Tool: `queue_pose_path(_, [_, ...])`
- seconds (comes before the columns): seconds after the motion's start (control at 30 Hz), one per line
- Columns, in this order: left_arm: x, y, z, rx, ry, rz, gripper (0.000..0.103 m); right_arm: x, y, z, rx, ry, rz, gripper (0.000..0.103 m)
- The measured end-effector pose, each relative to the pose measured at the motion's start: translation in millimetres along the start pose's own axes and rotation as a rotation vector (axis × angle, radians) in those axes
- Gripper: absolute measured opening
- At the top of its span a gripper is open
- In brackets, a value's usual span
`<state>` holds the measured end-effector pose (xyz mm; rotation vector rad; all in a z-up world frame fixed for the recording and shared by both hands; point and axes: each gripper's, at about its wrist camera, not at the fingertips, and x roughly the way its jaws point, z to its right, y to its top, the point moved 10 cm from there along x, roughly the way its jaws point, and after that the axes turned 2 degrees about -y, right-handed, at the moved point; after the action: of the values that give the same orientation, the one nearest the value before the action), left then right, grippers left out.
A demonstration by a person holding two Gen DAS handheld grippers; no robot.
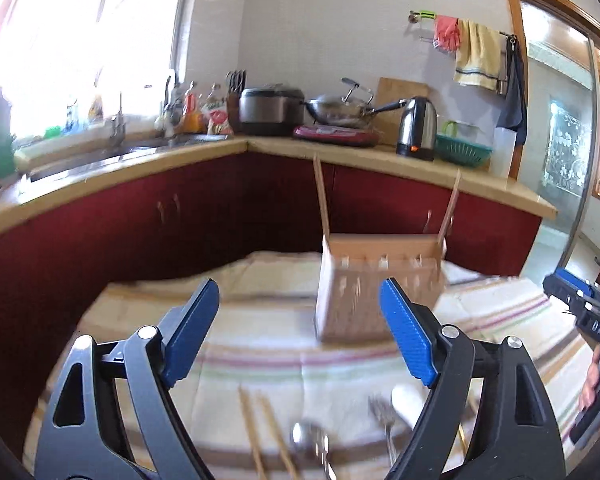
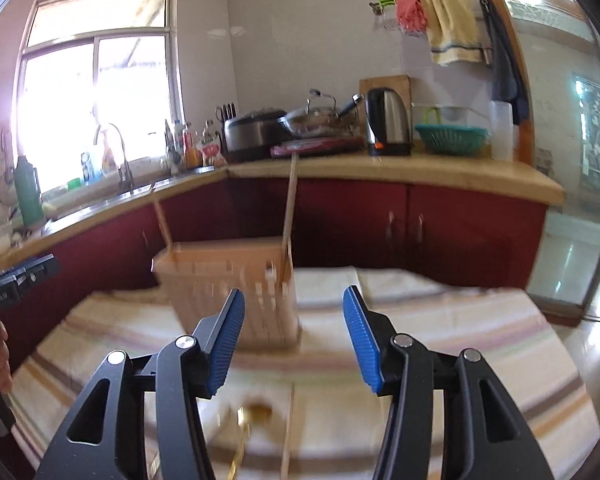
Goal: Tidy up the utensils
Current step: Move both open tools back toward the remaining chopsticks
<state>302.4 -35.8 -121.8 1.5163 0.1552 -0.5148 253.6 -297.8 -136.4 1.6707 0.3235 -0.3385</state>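
Gaping wide and empty, the left tongs (image 1: 300, 332) hang over loose cutlery on the striped cloth (image 1: 260, 360) of the bench: two wooden chopsticks (image 1: 266, 436), a metal spoon (image 1: 312, 440), a fork (image 1: 384, 416). The right tongs (image 2: 294, 340) are likewise spread, above another chopstick (image 2: 288, 432) and a gold spoon (image 2: 252, 420). Beyond stands the slatted holder (image 1: 376, 288), two chopsticks already upright inside. The chopsticks look light, stiff and thin; the polished metal probably slips. Pinching mid-shaft seems safest.
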Motion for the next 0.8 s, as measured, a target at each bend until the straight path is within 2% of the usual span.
queue_pose_path(0.07, [-12, -21, -4, -0.001, 0.023, -0.009, 0.081, -11, -25, 3, -0.003, -0.009, -0.017, 0.05])
queue_pose_path(0.2, [-30, -73, -7, 0.02, 0.057, -0.075, 0.08, -32, -80, 12, 0.01, -0.029, -0.069, 0.049])
queue_pose_path(0.33, [-47, -110, -13, 0.013, 0.075, -0.099, 0.08, -44, -119, 33, 0.025, -0.069, -0.118, 0.045])
queue_pose_path(0.5, [-57, -147, -22, -0.026, 0.1, -0.142, 0.079, -55, -149, 71, 0.075, -0.151, -0.149, 0.041])
queue_pose_path(0.57, [-59, -158, -26, -0.037, 0.106, -0.158, 0.079, -56, -156, 84, 0.094, -0.179, -0.166, 0.035])
queue_pose_path(0.8, [-64, -179, -36, -0.061, 0.139, -0.184, 0.078, -52, -187, 117, 0.164, -0.233, -0.234, 0.025])
